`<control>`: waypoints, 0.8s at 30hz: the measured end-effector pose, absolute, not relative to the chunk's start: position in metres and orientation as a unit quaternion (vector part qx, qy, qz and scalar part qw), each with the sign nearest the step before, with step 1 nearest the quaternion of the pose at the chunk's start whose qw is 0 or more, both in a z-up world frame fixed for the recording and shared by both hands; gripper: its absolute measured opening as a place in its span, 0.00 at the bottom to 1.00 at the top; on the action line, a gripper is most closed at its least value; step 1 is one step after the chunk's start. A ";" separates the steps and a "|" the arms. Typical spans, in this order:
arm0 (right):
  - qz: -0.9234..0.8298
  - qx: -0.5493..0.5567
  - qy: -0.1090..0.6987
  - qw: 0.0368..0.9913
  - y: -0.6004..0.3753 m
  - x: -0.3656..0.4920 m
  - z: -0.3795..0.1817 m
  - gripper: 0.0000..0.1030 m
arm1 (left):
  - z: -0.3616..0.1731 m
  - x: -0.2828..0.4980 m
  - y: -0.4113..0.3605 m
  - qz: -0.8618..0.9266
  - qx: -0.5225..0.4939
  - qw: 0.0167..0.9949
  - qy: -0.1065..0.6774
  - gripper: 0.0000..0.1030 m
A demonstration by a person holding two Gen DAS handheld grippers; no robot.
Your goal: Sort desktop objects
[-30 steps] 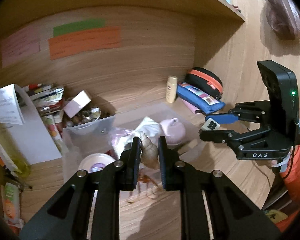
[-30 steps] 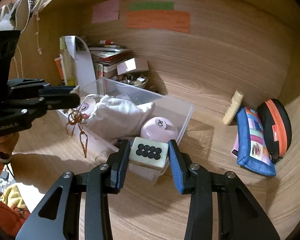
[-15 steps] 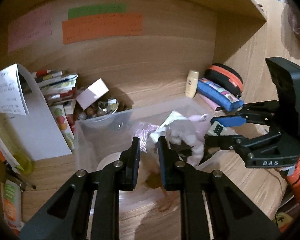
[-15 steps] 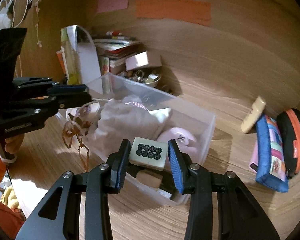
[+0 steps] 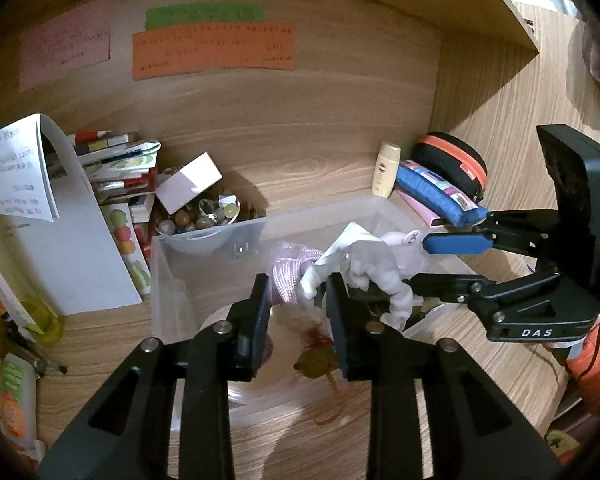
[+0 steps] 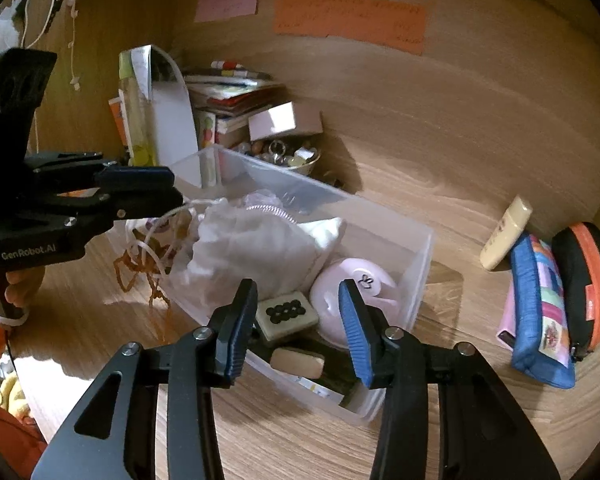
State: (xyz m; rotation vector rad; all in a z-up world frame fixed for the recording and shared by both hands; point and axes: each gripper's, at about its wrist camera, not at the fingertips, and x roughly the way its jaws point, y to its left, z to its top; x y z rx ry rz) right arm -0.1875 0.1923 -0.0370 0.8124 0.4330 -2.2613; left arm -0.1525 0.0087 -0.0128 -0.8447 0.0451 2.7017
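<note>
A clear plastic bin point(image 5: 204, 248) point(image 6: 420, 260) stands on the wooden desk. In it lie a white cloth drawstring bag point(image 6: 252, 252) point(image 5: 368, 264) and a pink round case point(image 6: 352, 284). My left gripper point(image 5: 298, 296) point(image 6: 176, 190) hovers over the bin's left end, its jaws opening; only the bag's corner and a pink cord show beyond the gap. The bag's brown cord point(image 6: 140, 276) trails over the bin wall. My right gripper point(image 6: 298, 300) point(image 5: 432, 264) is over the bin's near corner, jaws opening. A mahjong tile point(image 6: 286, 314) sits tilted between them, clear of the right pad.
Behind the bin are a bowl of beads point(image 5: 204, 220) with a white box on it, stacked books and a curled paper sheet. A cream tube point(image 6: 504, 240), a blue pencil case point(image 6: 540, 304) and a black-and-orange case point(image 6: 588, 280) lie at the right. A beige block point(image 6: 298, 362) lies in the bin.
Both grippers moved in over the bin. The bag went from hanging in my left gripper to lying in the bin. Both jaws widened, and the tile slipped lower and tilted.
</note>
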 end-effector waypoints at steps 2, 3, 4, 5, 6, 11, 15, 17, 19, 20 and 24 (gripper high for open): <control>-0.871 0.310 0.161 0.345 0.195 -0.186 -0.033 0.38 | -0.011 -0.150 0.009 0.944 -0.292 0.153 0.015 0.27; -0.873 0.308 0.160 0.343 0.196 -0.184 -0.031 0.38 | -0.009 -0.149 0.008 0.944 -0.291 0.152 0.016 0.27; -0.875 0.306 0.160 0.341 0.197 -0.183 -0.029 0.38 | -0.008 -0.148 0.008 0.945 -0.289 0.151 0.016 0.28; -0.876 0.304 0.159 0.338 0.197 -0.182 -0.028 0.39 | -0.006 -0.146 0.008 0.947 -0.286 0.147 0.016 0.29; -0.878 0.303 0.157 0.336 0.199 -0.181 -0.027 0.41 | -0.005 -0.144 0.007 0.948 -0.283 0.144 0.015 0.33; -0.892 0.283 0.146 0.322 0.208 -0.170 -0.019 0.59 | 0.003 -0.131 0.002 0.954 -0.271 0.130 0.012 0.41; -0.899 0.269 0.141 0.315 0.213 -0.161 -0.013 0.66 | 0.008 -0.121 -0.001 0.957 -0.268 0.112 0.009 0.44; -0.902 0.262 0.139 0.314 0.214 -0.156 -0.011 0.68 | 0.008 -0.116 -0.002 0.959 -0.266 0.099 0.008 0.52; -0.905 0.255 0.138 0.312 0.214 -0.150 -0.009 0.72 | 0.009 -0.111 -0.003 0.961 -0.264 0.086 0.007 0.58; -0.907 0.252 0.136 0.310 0.215 -0.147 -0.008 0.75 | 0.009 -0.106 -0.003 0.962 -0.261 0.080 0.006 0.59; -0.910 0.247 0.128 0.307 0.217 -0.134 -0.005 0.82 | 0.012 -0.091 0.000 0.967 -0.249 0.048 0.017 0.77</control>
